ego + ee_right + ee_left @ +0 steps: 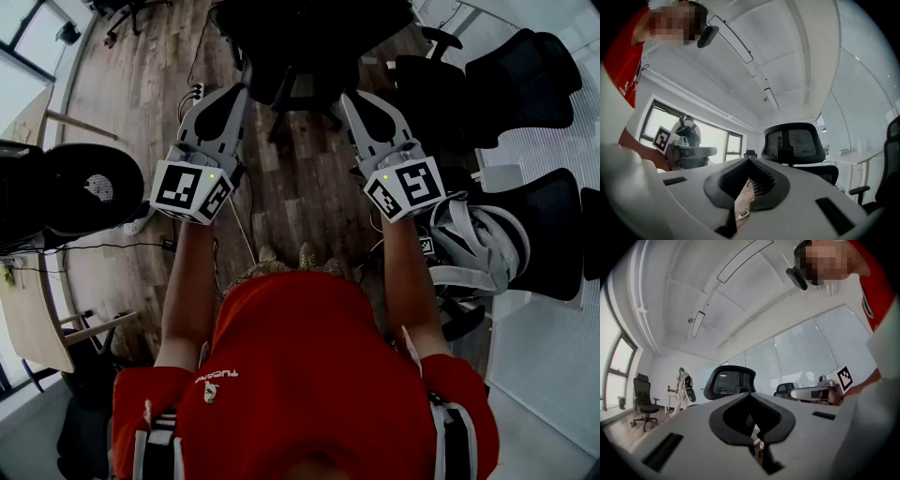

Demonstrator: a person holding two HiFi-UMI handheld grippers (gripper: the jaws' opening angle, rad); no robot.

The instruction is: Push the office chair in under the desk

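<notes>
A black office chair point(309, 42) stands on the wood floor straight ahead of me, at the top of the head view. Its mesh back shows beyond the jaws in the left gripper view point(729, 383) and in the right gripper view point(794, 143). My left gripper point(240, 90) and right gripper point(348, 97) are held out side by side, pointing at the chair, a short way from it. Both are shut with nothing between the jaws, the left gripper point(750, 395) as much as the right gripper point(750, 160). No desk shows beyond the chair in the head view.
Several black mesh chairs point(530, 80) crowd the right side by a glass wall. Another black chair point(80, 187) and a light wooden table point(28, 319) are at the left. A power strip point(195, 91) and cables lie on the floor. A person point(683, 392) stands far off. A white desk point(853, 157) is at the right.
</notes>
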